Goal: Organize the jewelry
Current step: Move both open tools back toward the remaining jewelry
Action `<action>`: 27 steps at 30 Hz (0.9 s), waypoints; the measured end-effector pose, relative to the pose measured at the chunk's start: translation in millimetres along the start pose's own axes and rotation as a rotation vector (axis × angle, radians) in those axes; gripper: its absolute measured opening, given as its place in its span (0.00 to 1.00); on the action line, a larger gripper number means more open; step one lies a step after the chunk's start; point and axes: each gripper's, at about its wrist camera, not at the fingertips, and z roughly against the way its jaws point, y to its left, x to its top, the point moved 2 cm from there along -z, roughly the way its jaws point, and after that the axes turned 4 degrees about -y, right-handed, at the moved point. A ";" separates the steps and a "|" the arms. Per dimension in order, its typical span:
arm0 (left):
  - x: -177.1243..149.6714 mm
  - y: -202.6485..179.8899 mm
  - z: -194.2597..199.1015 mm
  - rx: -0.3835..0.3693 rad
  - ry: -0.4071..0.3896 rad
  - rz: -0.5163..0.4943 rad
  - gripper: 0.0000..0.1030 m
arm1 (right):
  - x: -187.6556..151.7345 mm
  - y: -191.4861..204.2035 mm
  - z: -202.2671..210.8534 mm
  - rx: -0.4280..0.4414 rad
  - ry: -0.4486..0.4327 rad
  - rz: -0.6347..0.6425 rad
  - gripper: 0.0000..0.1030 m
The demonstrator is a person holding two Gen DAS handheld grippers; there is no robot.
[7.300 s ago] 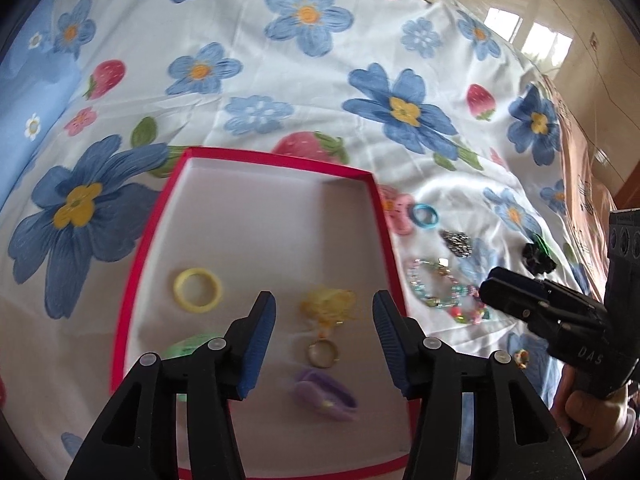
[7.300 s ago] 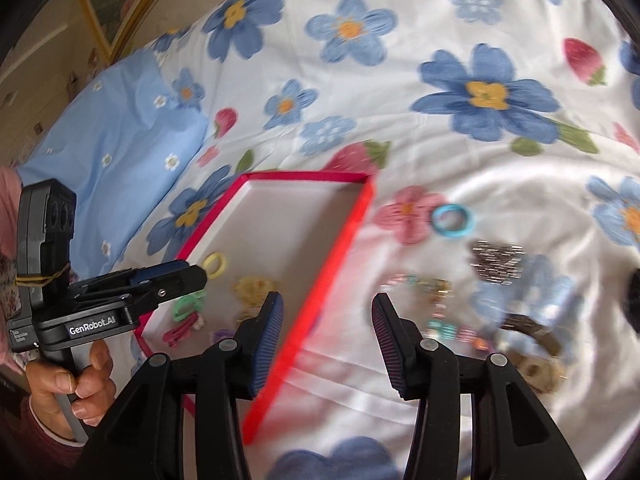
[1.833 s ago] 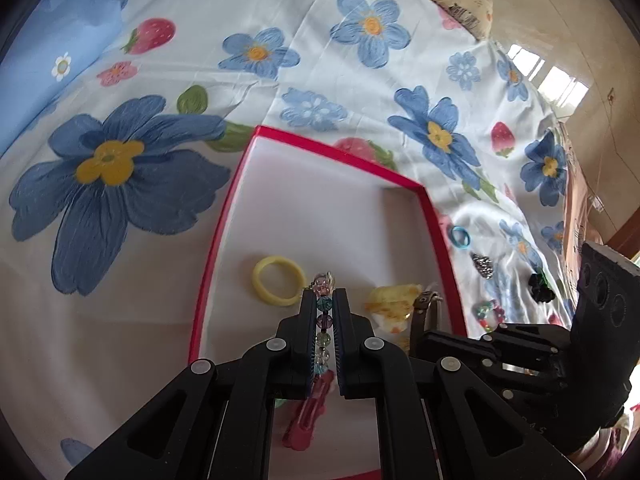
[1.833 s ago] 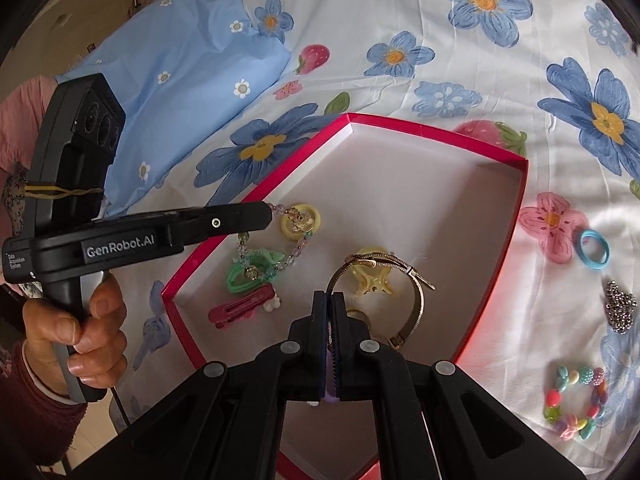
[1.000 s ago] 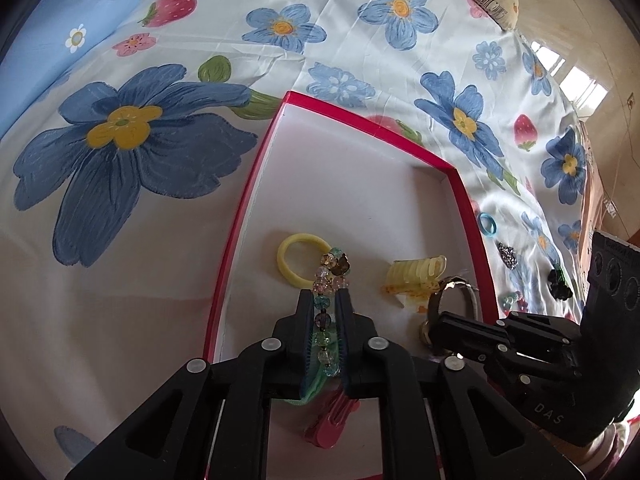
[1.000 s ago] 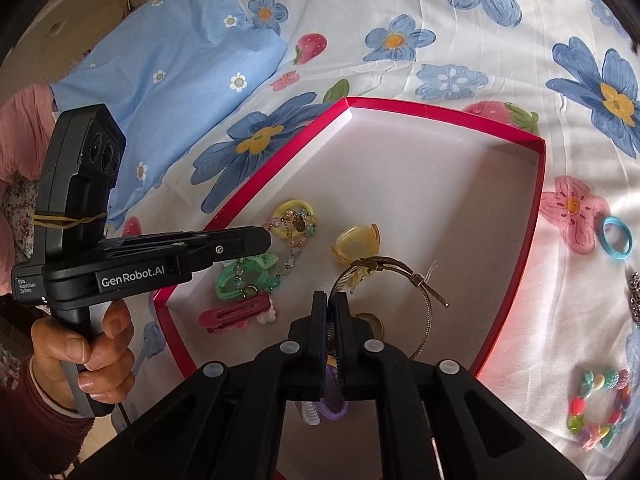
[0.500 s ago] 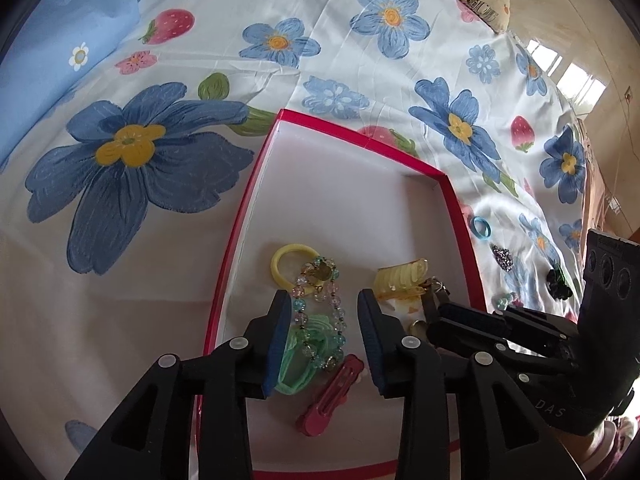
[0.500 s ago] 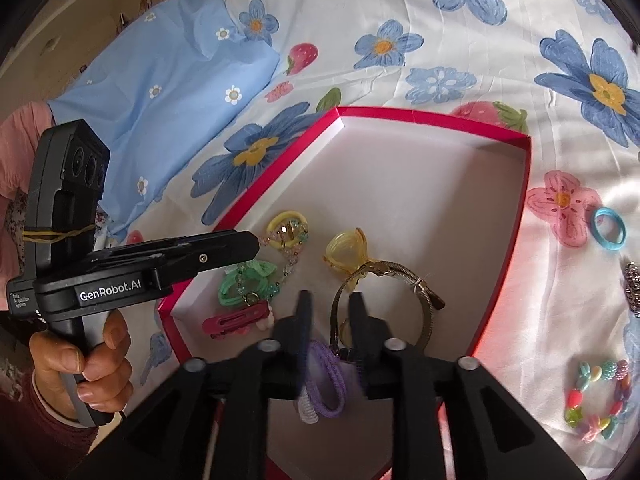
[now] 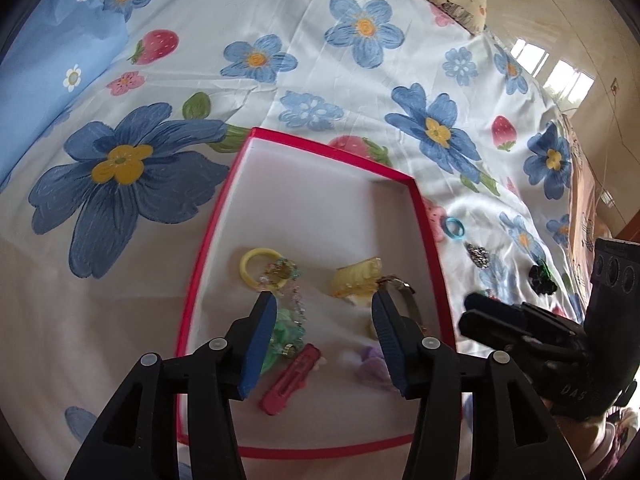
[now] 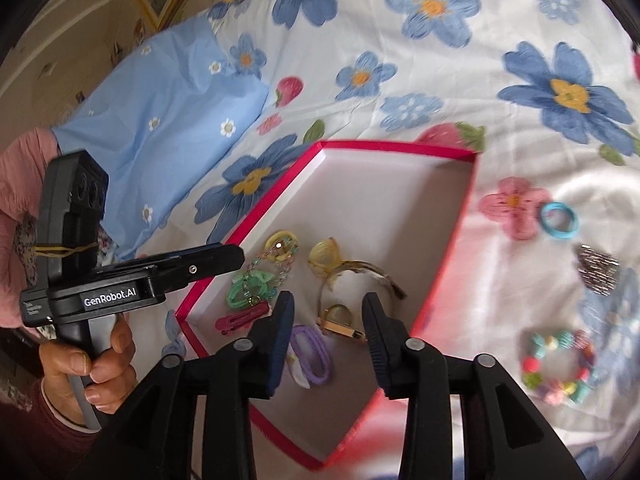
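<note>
A red-rimmed box with a white floor lies on the flowered bedsheet. My left gripper hovers over its near half, jaws opening with nothing between the pads. Just beyond them a beaded bracelet lies loose over a yellow ring and a green bracelet. My right gripper hangs above the box's near right part, its jaws also opening and empty. A gold bangle rests on the box floor beneath it, beside a yellow claw clip and a purple hair tie.
A pink hair clip also lies in the box. On the sheet to the right of it are a blue ring, a silver piece, a colourful bead bracelet and a black item. A blue pillow lies far left.
Both grippers were shut, the left on the beaded bracelet and the right on the gold bangle. Both have opened and lifted back, and the two pieces now lie in the box.
</note>
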 end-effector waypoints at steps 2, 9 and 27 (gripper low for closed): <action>-0.9 -5.8 1.5 -0.008 0.001 -0.010 0.49 | -1.1 -8.2 13.9 -0.021 -0.023 -0.019 0.41; -4.6 -32.1 4.4 -0.052 0.010 -0.058 0.51 | -8.9 -42.0 58.7 -0.099 -0.085 -0.093 0.47; -12.7 -96.4 -24.1 -0.119 0.077 -0.179 0.53 | -38.8 -111.9 134.6 -0.260 -0.158 -0.231 0.53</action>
